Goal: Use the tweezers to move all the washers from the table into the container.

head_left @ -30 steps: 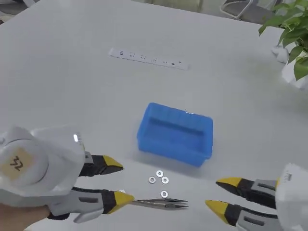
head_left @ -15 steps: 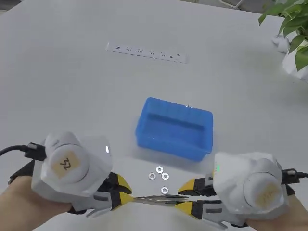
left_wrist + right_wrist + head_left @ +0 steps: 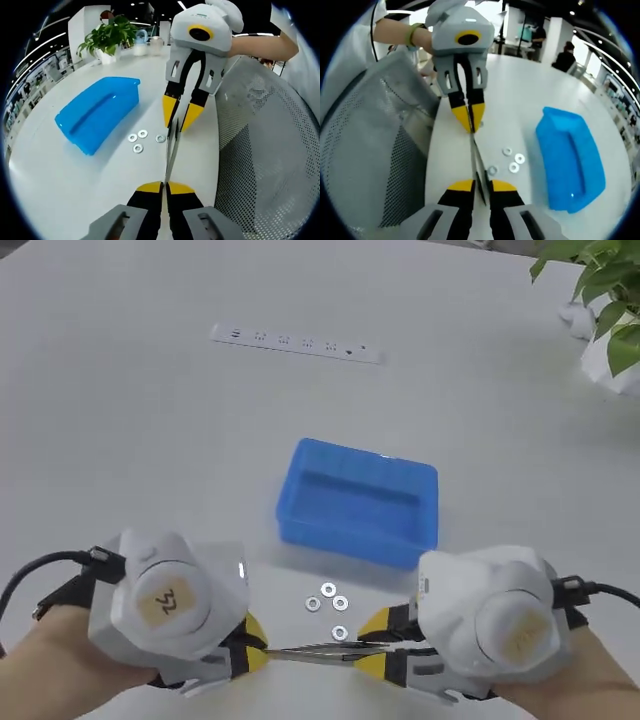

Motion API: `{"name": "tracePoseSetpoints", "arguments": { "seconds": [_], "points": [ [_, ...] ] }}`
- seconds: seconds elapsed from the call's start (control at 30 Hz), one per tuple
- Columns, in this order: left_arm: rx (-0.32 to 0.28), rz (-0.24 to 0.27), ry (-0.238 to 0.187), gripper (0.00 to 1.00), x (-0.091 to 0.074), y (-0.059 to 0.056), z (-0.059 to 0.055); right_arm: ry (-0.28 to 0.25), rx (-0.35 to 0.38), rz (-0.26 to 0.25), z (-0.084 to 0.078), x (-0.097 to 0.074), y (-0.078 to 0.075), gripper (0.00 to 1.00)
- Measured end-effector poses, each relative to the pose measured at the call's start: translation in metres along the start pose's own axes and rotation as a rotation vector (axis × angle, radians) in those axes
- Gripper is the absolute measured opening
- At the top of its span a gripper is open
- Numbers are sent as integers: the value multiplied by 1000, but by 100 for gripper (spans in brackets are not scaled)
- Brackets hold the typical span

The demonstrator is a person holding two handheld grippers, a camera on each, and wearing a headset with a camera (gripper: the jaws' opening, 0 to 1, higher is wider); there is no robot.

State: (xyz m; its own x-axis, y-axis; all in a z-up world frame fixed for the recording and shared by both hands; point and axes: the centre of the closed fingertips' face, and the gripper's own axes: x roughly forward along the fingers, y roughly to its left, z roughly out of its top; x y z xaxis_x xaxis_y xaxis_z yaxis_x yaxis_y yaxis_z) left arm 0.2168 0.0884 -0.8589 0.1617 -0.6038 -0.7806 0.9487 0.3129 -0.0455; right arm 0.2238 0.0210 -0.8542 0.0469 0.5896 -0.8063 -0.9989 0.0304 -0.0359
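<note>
Thin metal tweezers (image 3: 312,652) hang level between the two grippers, just above the white table (image 3: 150,440). My left gripper (image 3: 165,187) is shut on one end of the tweezers (image 3: 171,145). My right gripper (image 3: 482,186) faces the left one, its jaws a narrow gap apart on either side of the tweezers' (image 3: 476,160) other end. Several small steel washers (image 3: 328,590) lie on the table just beyond the tweezers. The blue container (image 3: 358,502) stands behind them and looks empty.
A white power strip (image 3: 295,343) lies far back on the table. A potted plant (image 3: 600,300) stands at the far right corner. A grey mesh chair back (image 3: 375,165) sits near the table's front edge.
The right gripper has come in from the right until its jaws straddle the tweezers' free end. The left gripper kept hold of the tweezers. The washers and container stayed put.
</note>
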Motion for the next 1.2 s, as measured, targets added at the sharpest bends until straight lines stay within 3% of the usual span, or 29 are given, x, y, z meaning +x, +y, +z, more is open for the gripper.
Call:
{"name": "tracePoseSetpoints", "arguments": {
  "seconds": [0.13,0.27,0.67,0.93,1.2],
  "points": [
    [50,0,14,0,0,0,1,2,1,0,-1,2,-1,8],
    [79,-6,4,0,-6,-4,9,-2,0,-3,-1,3,-1,10],
    [185,-6,-42,0,-39,-17,48,-37,-14,-13,5,1,5,9],
    [274,-10,-45,0,-53,-26,72,-115,23,-10,16,0,9,8],
    [345,-7,-33,0,-57,-26,92,-178,58,-47,24,-1,4,8]
  ]
}}
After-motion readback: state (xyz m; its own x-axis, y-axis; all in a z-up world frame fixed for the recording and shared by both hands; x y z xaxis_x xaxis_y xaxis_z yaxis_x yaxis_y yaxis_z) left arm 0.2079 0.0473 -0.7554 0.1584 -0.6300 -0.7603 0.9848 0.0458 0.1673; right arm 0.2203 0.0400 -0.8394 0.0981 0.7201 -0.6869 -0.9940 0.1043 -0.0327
